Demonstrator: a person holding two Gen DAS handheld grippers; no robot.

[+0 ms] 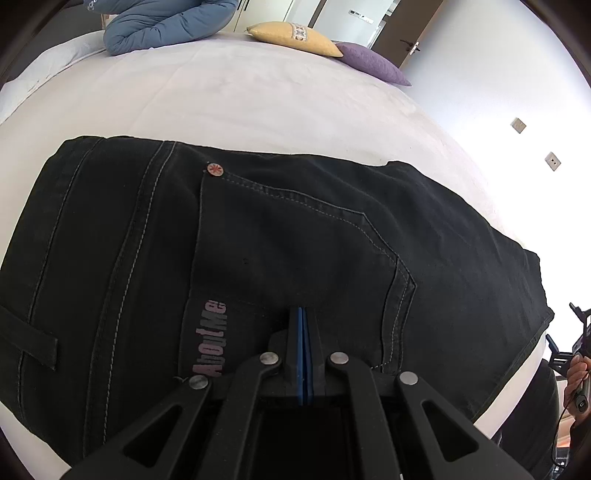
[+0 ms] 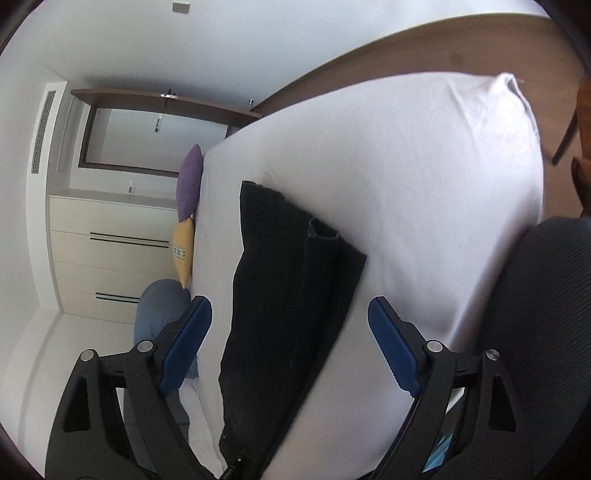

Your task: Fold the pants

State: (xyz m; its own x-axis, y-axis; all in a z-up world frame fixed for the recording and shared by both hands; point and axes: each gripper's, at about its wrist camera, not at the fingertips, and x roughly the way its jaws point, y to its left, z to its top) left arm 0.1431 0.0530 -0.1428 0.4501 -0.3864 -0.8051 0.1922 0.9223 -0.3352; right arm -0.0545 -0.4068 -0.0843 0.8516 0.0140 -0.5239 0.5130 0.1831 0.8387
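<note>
Left gripper [image 1: 303, 314] shut empty on limp, heavy denim pants [image 1: 280, 236]; right gripper [image 2: 290, 314] wide open, grab hem.

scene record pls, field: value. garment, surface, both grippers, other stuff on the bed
garment: black pants, lying on the bed, folded at least once
surface: bed with white sheet
left gripper: shut, tips over the back pocket; no cloth visibly pinched
right gripper: open, pants between the fingers, pads not touching
other items: yellow pillow, purple pillow, blue quilted jacket
</note>
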